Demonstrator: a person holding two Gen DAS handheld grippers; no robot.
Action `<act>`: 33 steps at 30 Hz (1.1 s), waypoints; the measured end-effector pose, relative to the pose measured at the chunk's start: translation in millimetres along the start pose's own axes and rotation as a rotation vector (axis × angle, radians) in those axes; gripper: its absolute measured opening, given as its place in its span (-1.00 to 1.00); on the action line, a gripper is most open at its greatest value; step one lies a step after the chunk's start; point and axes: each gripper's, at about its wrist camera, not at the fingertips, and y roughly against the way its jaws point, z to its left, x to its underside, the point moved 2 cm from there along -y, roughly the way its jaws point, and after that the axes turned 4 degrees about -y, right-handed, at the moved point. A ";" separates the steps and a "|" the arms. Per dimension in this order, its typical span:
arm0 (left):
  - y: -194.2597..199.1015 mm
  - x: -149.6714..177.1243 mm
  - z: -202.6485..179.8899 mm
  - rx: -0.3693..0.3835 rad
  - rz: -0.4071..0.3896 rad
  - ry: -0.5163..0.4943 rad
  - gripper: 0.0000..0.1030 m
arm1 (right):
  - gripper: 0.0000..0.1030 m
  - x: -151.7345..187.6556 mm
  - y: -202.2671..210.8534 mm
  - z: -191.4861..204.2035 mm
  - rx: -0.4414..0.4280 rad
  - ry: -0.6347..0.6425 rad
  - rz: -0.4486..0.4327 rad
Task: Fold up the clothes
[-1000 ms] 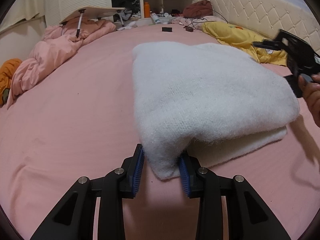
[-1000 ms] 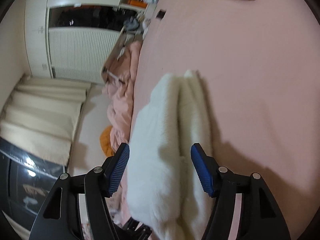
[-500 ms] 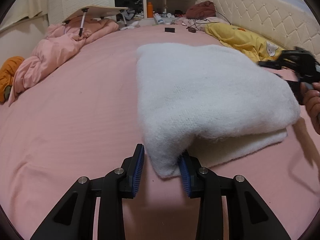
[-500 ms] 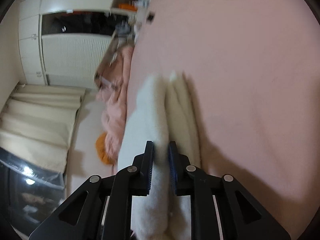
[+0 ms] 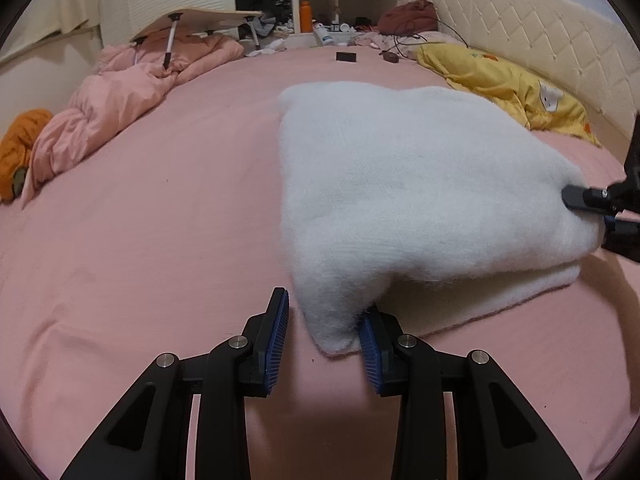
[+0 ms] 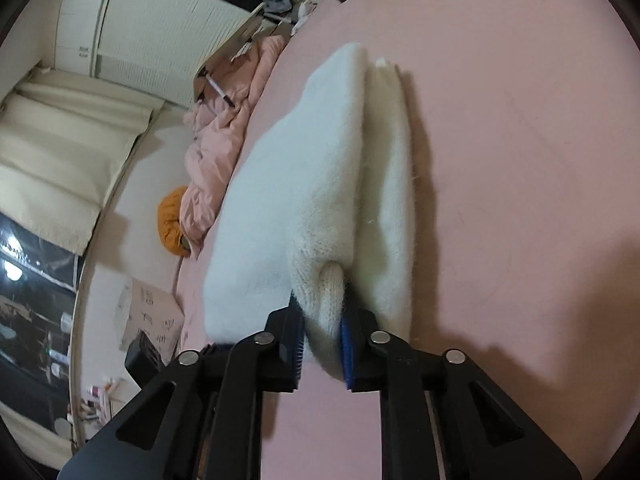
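A fluffy white sweater lies folded in two layers on the pink bed sheet. My left gripper stands partly open around the near corner of the upper layer. The right pad touches the cloth, and a strip of sheet shows beside the left pad. My right gripper comes in from the right edge. In the right wrist view the right gripper has its jaws closing on the rolled edge of the sweater's upper layer, both blue pads pressing the wool.
A crumpled pink duvet with a folding lap table on it lies at the far left. A yellow blanket sits by the padded headboard. A small black object rests on the sheet. Cardboard lies on the floor.
The right gripper moved in to the sweater's right edge and closed from wide open onto its upper layer. The left gripper held still; the corner shifted slightly off its left pad.
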 end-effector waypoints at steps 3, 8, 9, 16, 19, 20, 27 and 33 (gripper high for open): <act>0.5 -0.5 -3.1 -0.008 0.022 -0.022 -0.31 | -0.65 11.1 5.1 -9.9 0.007 -0.020 0.026; 33.0 2.8 9.5 0.017 0.078 0.043 0.80 | -0.57 34.3 65.3 39.4 0.206 0.100 -0.222; 44.4 6.1 13.2 0.025 0.074 0.060 0.80 | -0.50 49.3 85.6 53.2 0.267 0.154 -0.318; 133.9 39.4 18.1 -0.019 0.019 0.160 0.81 | 0.11 167.8 107.7 112.8 0.576 0.465 -0.408; 148.9 63.7 3.1 -0.026 0.040 0.153 0.81 | 0.11 209.2 102.0 120.0 0.609 0.440 -0.413; 152.1 70.5 -1.6 -0.024 0.042 0.148 0.81 | 0.11 220.3 102.0 119.4 0.611 0.434 -0.410; 183.6 109.2 -33.5 -0.083 0.018 0.041 0.81 | 0.11 269.1 96.2 137.5 0.606 0.495 -0.369; 204.4 103.5 -33.9 -0.087 -0.019 0.082 0.81 | 0.11 283.0 95.7 144.7 0.619 0.575 -0.363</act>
